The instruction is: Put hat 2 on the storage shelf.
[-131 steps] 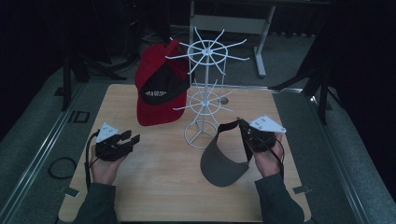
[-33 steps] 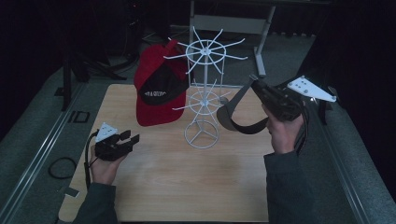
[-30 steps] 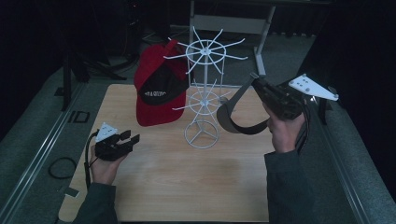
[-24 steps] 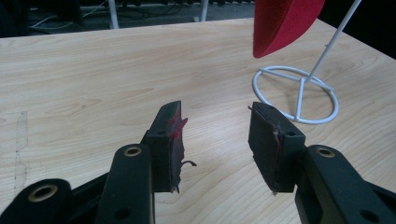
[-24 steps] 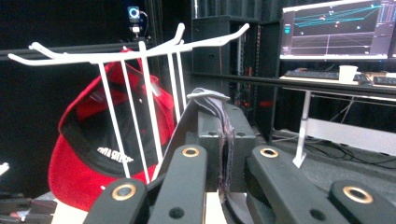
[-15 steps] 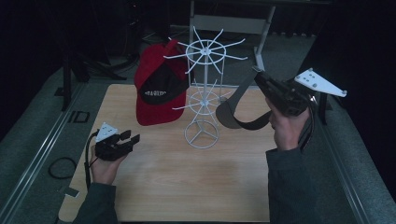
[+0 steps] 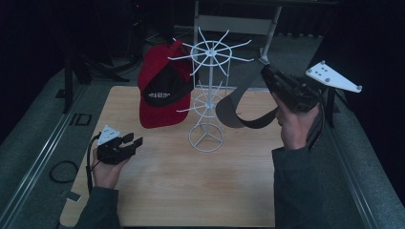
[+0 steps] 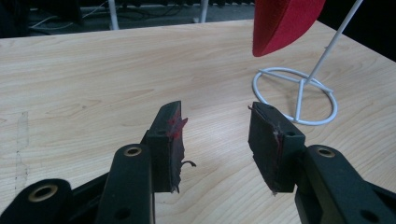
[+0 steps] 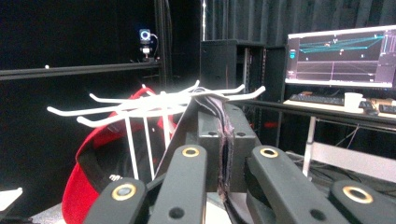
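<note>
A white wire hat rack (image 7: pixel 207 95) stands on the wooden table (image 7: pixel 167 186), with a red cap (image 7: pixel 160 93) hanging on its left side. My right gripper (image 7: pixel 267 76) is raised at the rack's right, shut on the band of a dark grey visor (image 7: pixel 239 112) that dangles below it toward the rack. In the right gripper view the jaws are pressed together on the visor's band (image 9: pixel 212 105), level with the rack's top arms (image 9: pixel 140 105). My left gripper (image 7: pixel 136 140) rests low at the table's left, open, with bare table between its pads (image 8: pixel 175 135).
The rack's ring base (image 8: pixel 294 95) lies just right of the left gripper, under the red cap's brim (image 8: pixel 280 23). Grey floor and a rail (image 7: pixel 43 152) border the table on the left. A lit monitor (image 9: pixel 341 56) and desk stand behind the rack in the right gripper view.
My right gripper has lifted the grey visor from near the table up toward the level of the rack's top arms. The left gripper has stayed put.
</note>
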The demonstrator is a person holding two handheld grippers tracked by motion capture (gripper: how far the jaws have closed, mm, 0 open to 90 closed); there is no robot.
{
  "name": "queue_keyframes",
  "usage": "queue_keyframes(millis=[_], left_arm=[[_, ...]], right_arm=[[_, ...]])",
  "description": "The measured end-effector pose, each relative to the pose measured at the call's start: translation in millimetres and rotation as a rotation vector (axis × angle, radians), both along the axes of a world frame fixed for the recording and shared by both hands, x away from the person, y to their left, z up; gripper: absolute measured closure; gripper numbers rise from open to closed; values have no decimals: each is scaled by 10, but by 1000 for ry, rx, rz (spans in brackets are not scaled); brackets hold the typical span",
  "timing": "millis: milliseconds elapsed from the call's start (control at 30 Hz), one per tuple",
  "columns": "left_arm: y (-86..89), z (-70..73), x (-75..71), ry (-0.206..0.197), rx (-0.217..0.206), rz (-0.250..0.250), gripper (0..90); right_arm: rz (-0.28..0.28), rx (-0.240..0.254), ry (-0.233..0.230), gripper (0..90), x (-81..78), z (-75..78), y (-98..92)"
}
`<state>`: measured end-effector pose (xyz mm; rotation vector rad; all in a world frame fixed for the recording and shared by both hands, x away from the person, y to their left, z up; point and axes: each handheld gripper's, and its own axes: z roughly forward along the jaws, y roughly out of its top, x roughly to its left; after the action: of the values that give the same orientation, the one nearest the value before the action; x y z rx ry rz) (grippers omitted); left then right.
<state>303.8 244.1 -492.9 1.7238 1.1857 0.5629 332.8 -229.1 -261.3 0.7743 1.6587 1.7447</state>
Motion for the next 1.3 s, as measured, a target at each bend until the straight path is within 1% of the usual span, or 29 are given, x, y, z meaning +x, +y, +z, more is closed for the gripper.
queue_keyframes(millis=[133,367,467,567,633,767,867,1000,1300], left_arm=[[-1,-1,1,1,0,-1,554],[2,-14,8,4,0,1,554],[5,-8,4,2,-3,3,554],[6,-9,5,3,-3,2,554],[10,-7,3,3,-2,3,554],[16,-4,3,-1,-4,3,554],[13,-6,4,1,-4,3,554],[17,-4,3,0,-5,3,554],[10,-6,4,2,-4,1,554]], right_arm=[[3,2,-11,877,-4,63,11],[7,-6,-15,877,34,160,50],[8,-9,-14,878,87,223,75],[15,-14,-6,877,139,244,104],[16,-19,1,877,181,244,121],[33,-7,21,877,265,223,136],[30,-17,39,877,336,199,153],[26,-9,64,877,418,161,142],[21,-11,99,878,491,91,141]])
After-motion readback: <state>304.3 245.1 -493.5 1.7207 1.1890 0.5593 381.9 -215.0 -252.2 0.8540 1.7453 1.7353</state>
